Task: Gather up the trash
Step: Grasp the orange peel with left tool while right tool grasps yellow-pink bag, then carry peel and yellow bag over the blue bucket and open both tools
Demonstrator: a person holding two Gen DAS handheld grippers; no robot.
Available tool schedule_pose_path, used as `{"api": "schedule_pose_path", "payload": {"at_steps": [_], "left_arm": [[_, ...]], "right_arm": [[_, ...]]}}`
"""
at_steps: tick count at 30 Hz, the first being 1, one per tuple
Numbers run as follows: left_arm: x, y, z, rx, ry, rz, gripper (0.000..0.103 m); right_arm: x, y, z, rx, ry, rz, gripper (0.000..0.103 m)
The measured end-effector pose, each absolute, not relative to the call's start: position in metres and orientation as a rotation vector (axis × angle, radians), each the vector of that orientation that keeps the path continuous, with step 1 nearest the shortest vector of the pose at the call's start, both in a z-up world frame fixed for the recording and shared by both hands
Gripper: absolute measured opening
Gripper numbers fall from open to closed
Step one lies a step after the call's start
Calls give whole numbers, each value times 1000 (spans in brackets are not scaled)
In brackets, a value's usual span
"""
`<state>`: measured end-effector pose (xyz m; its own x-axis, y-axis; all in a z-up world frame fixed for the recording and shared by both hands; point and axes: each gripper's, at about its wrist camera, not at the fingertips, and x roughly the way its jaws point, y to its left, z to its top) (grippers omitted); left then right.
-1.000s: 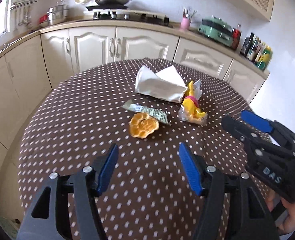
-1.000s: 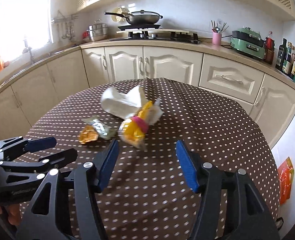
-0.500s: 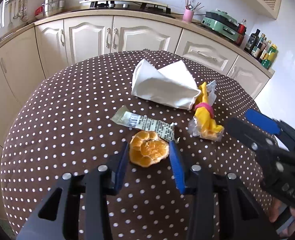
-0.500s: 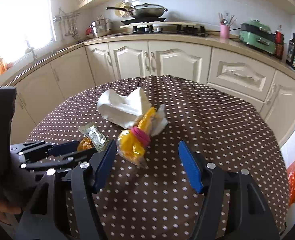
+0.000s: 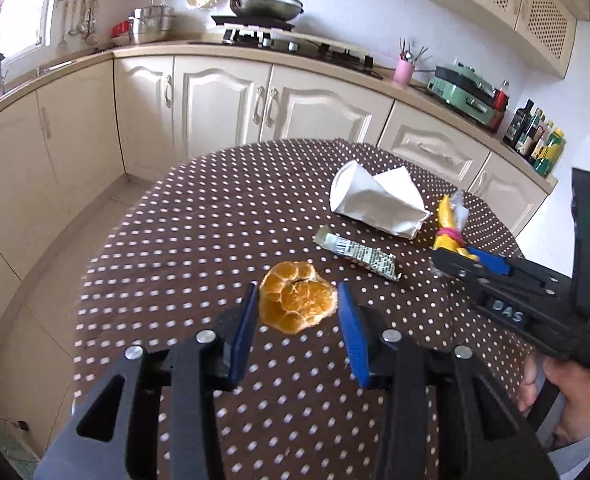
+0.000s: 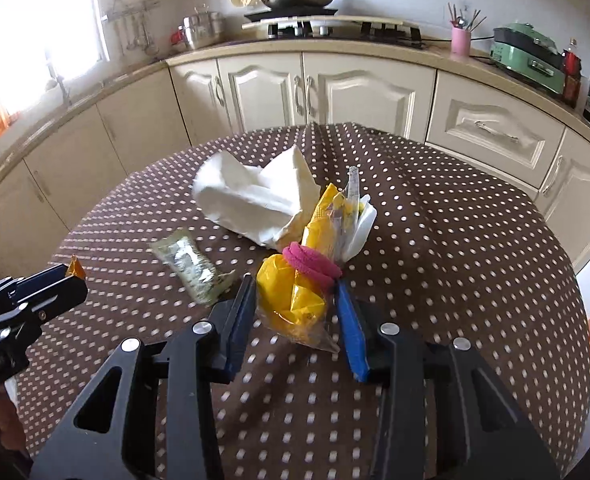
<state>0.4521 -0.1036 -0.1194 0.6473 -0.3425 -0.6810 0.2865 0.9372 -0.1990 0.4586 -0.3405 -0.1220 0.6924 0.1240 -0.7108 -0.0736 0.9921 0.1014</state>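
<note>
Both grippers were at the pick-up step of trash collection on the round bench, which was covered in a brown polka-dot cloth. My left gripper had its blue pads on either side of the orange peel, touching or very nearly touching its edges; I judged it closed on the peel, though whether the peel was off the cloth I could not tell. My right gripper stood the same way around the clear bag of yellow wrappers, cinched by a pink hair tie: both pads were against the bag's lower bulge, so I logged it as gripping the bag. Two pieces remained loose on the bench between and behind the grippers: a flattened green printed wrapper just beside the peel, and a crumpled white napkin farther back, touching the top of the bag. No bin was visible in either wrist view. Judgement: the next move called for lifting both pieces straight up, gently, since the peel is thin and brittle and the bag is slippery film that could slide from the pads, then carrying them to whatever receptacle is out of frame before returning for the wrapper and napkin.
</note>
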Motion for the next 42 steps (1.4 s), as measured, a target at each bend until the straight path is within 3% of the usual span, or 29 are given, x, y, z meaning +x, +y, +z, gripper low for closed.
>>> {"api": "schedule_pose_path", "payload": {"at_steps": [9,18,30,42], "left_arm": [[397,-45,-90,-151,697,-336,39],[338,59,-90,-207,652,-172,39],[295,206,-169,-347,754,61,39],[320,253,-275,-464,941,96,39]], "right_arm": [[393,-280,-79,59,700,243,38],[358,-141,-71,-9,689,494,38],[340,6,-141,-116,831,689,38],[362,63,-233,-230,1017,698,38]]}}
